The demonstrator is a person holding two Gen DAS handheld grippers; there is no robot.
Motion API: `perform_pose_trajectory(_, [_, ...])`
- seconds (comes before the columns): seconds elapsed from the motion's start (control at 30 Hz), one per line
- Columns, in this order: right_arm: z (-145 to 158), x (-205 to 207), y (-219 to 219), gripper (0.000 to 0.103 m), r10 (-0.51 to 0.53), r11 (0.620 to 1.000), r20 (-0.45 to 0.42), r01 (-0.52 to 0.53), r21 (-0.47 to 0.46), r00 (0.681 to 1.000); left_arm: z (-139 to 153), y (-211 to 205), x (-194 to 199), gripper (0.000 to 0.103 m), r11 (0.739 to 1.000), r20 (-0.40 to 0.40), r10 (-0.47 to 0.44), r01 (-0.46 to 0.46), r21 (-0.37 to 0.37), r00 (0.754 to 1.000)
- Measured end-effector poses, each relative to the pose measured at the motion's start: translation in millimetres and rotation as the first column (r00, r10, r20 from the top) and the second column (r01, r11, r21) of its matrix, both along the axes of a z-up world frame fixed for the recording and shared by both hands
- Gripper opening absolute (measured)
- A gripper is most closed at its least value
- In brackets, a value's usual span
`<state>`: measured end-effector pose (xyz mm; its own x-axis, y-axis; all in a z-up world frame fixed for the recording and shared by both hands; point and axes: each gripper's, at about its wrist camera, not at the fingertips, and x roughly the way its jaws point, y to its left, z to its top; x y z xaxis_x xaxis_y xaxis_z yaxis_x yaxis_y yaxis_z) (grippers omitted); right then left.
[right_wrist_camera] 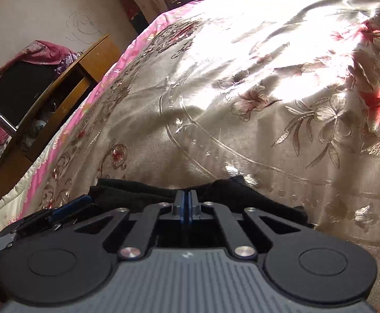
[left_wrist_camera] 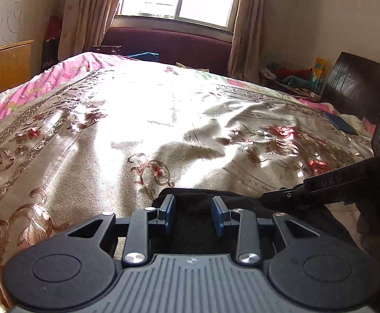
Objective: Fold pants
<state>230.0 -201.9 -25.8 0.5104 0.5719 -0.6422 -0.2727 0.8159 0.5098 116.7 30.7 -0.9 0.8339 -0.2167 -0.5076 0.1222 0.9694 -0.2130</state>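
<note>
The black pants point(left_wrist_camera: 192, 208) lie on the shiny floral bedspread point(left_wrist_camera: 137, 120) at its near edge. My left gripper point(left_wrist_camera: 193, 215) is open, its blue pads on either side of the black cloth below it. My right gripper point(right_wrist_camera: 186, 203) is shut on a pinch of the black pants point(right_wrist_camera: 137, 193), which bunch up in front of the closed pads. The right gripper also shows in the left wrist view point(left_wrist_camera: 268, 198), reaching in from the right onto the cloth. The left gripper shows in the right wrist view point(right_wrist_camera: 64, 211) at lower left.
A wooden desk point(left_wrist_camera: 10, 62) stands left of the bed. A dark red sofa point(left_wrist_camera: 169, 44) sits under the window behind it. A dark headboard point(left_wrist_camera: 359, 88) and a blue book point(left_wrist_camera: 339, 124) are at the right. A cloth-draped television point(right_wrist_camera: 17, 83) stands on the desk.
</note>
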Motion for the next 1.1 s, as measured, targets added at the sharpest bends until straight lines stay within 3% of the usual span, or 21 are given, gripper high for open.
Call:
perform_pose_trajectory(0.03, [10,-6,1,0.013,0.022,1.000,0.037,-0.021,-0.015,0.999,4,5,-5,0.046,1.000,0.019,0.012,-0.012,-0.017,1.000])
perform_pose_trajectory(0.1, [30,-15,11,0.015,0.099,0.994,0.116,-0.093,-0.061,0.988,12,18,-19,0.046,0.998,0.030,0.044,-0.042,-0.055,0.999])
perform_pose_trajectory(0.23, [51,-10,52,0.025,0.314,0.949,0.143,-0.307,-0.066,0.939,18,38,-61,0.050,0.995,0.002,0.053,-0.053,-0.084,0.999])
perform_pose_trajectory(0.4, [46,5,119,0.032,0.526,0.837,0.112,-0.489,-0.246,0.843,13,41,-106,0.053,0.997,-0.054,0.031,-0.035,-0.067,0.998])
perform_pose_trajectory(0.53, [48,17,136,0.035,0.595,0.778,0.022,-0.568,-0.269,0.804,10,39,-115,0.054,0.994,-0.081,0.001,-0.010,-0.107,0.997])
perform_pose_trajectory(0.63, [61,8,136,0.034,0.674,0.707,0.029,-0.632,-0.317,0.739,7,39,-119,0.054,0.991,-0.091,-0.008,-0.005,-0.136,0.996])
perform_pose_trajectory(0.7, [60,9,142,0.034,0.699,0.670,0.003,-0.653,-0.353,0.715,3,39,-118,0.055,0.988,-0.115,-0.018,0.000,-0.153,0.993])
perform_pose_trajectory(0.8, [49,23,157,0.034,0.699,0.654,-0.046,-0.664,-0.362,0.713,-4,36,-120,0.055,0.986,-0.148,-0.039,0.014,-0.168,0.988])
perform_pose_trajectory(0.87, [46,28,164,0.026,0.687,0.672,-0.059,-0.665,-0.326,0.724,-6,34,-122,0.055,0.987,-0.157,-0.039,0.014,-0.157,0.987])
perform_pose_trajectory(0.9, [47,25,167,0.016,0.685,0.669,-0.060,-0.658,-0.346,0.727,-6,35,-122,0.055,0.987,-0.157,-0.037,0.012,-0.157,0.987])
perform_pose_trajectory(1.0, [61,7,169,0.005,0.688,0.642,-0.042,-0.635,-0.430,0.724,-3,36,-120,0.055,0.988,-0.138,-0.038,0.016,-0.154,0.990])
perform_pose_trajectory(1.07, [71,7,163,0.003,0.671,0.660,-0.021,-0.610,-0.439,0.742,0,33,-118,0.055,0.989,-0.119,-0.048,0.031,-0.148,0.992])
perform_pose_trajectory(1.1, [75,12,158,0.002,0.644,0.687,-0.005,-0.581,-0.437,0.765,1,31,-116,0.055,0.988,-0.106,-0.058,0.042,-0.148,0.993])
